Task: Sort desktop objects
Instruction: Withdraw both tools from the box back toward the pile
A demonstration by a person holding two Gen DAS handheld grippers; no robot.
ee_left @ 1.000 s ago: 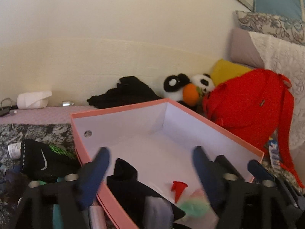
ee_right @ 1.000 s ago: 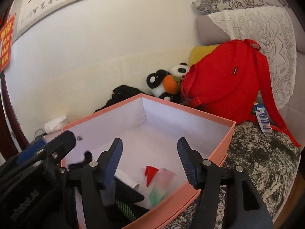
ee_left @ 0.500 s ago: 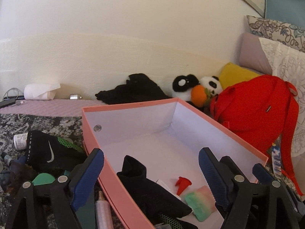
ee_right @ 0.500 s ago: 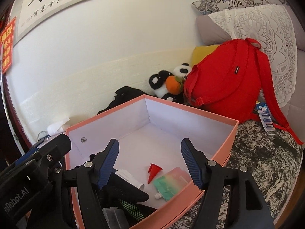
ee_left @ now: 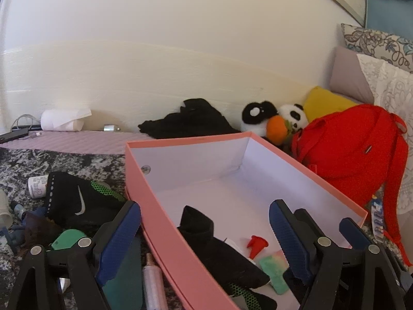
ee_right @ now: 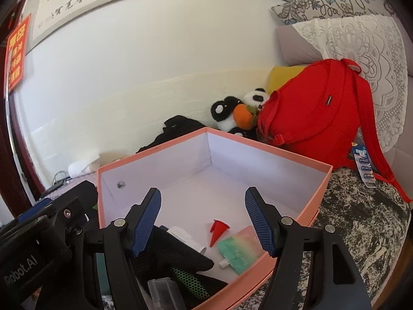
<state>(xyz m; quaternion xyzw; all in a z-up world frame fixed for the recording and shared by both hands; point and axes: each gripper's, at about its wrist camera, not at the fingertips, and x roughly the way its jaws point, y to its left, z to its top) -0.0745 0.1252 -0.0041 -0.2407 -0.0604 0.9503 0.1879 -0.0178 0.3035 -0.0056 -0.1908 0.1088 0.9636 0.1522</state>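
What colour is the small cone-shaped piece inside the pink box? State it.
Red; the small cone-shaped piece shows best in the right wrist view.

A surface covered by a black-and-white marbled cloth (ee_right: pixel 366 232), with a lilac quilted strip (ee_left: pixel 77 142) along its far edge by the wall. An open pink box (ee_left: pixel 165 222) is set on the cloth. Left of the box, a black glove with green mesh (ee_left: pixel 74 196), a small white bottle (ee_left: pixel 37 186), a green flat piece (ee_left: pixel 65 239) and a pinkish tube (ee_left: pixel 152 284) are laid. At the far side, a tissue roll (ee_left: pixel 64 120), black clothing (ee_left: pixel 188 124), a panda plush (ee_left: pixel 273 124) and a red backpack (ee_left: pixel 356 152) are seen. A blister pack of batteries (ee_right: pixel 364 165) is laid beside the backpack.
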